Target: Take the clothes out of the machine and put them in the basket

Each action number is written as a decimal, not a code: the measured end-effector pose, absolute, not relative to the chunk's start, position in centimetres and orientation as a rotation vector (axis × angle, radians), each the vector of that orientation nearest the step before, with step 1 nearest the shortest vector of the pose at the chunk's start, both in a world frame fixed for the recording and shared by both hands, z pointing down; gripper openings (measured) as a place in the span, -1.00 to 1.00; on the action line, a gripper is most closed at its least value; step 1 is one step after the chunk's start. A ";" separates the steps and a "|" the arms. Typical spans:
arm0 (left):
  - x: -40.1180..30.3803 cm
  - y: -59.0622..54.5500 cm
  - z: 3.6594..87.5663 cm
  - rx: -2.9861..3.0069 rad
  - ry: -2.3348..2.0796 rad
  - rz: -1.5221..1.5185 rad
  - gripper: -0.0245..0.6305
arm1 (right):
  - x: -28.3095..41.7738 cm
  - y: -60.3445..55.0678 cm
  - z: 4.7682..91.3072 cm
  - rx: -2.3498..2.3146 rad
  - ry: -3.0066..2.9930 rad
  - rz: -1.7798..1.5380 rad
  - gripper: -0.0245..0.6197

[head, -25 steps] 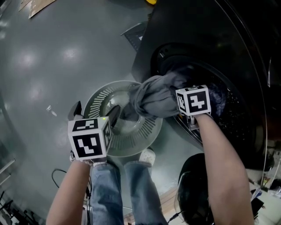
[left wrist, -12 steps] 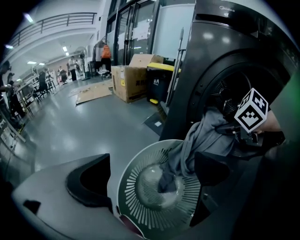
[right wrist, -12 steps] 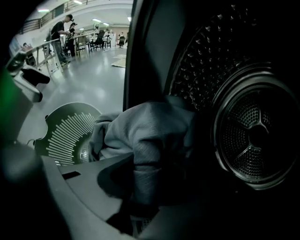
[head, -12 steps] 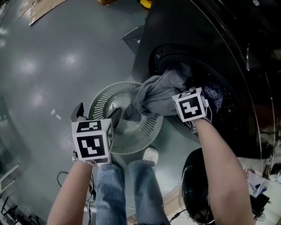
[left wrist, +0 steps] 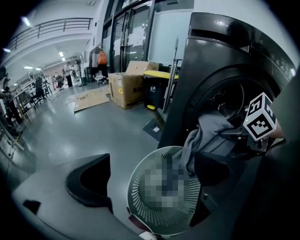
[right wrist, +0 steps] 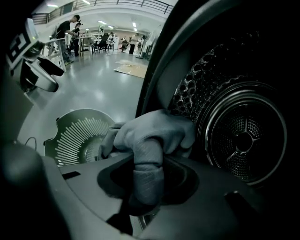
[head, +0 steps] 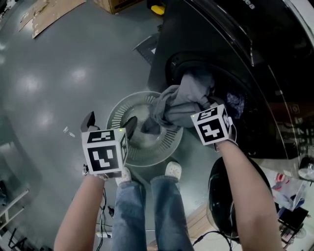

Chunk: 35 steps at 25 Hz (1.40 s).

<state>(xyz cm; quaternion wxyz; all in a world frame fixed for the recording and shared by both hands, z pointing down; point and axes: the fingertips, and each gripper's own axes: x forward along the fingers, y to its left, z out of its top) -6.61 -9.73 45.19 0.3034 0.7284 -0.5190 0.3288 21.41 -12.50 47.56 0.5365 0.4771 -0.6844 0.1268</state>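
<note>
A grey garment (head: 181, 100) trails from the dark machine's drum opening (head: 245, 117) down over the rim of the round slatted basket (head: 117, 110) on the floor. My right gripper (head: 202, 115) is shut on this cloth; its jaws have just closed with the fabric bunched between them (right wrist: 147, 183). The garment (right wrist: 150, 133) fills the gap, with the perforated drum (right wrist: 239, 136) behind. My left gripper (head: 109, 122) hangs over the basket's near-left rim, open and holding nothing. Its own view shows the basket (left wrist: 140, 187) below and the garment (left wrist: 206, 136) to the right.
The person's legs and white shoes (head: 171, 170) stand just in front of the basket. A round black door (head: 225, 206) hangs at lower right. Cardboard boxes (head: 117, 4) and flat cardboard (head: 49, 12) lie far off on the grey floor. Cables (head: 105, 215) trail at lower left.
Both grippers have risen. The right one has pulled the grey garment further out of the drum, toward me and the basket. The left stays open over the basket rim.
</note>
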 end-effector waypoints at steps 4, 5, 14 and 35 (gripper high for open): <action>-7.0 -9.3 43.5 1.936 -1.376 0.871 0.79 | 20.3 -11.2 45.7 1.150 -1.628 0.335 -0.56; -7.0 -9.2 43.0 1.936 -1.377 0.867 0.79 | 20.2 -11.0 45.1 1.158 -1.623 0.345 -0.56; -7.3 -8.6 40.1 1.940 -1.389 0.829 0.79 | 17.9 -9.2 41.7 1.241 -1.679 0.489 -0.55; -12.8 -7.5 41.3 1.891 -1.464 0.849 0.28 | 1.3 -2.2 44.7 1.039 -1.997 1.147 -0.55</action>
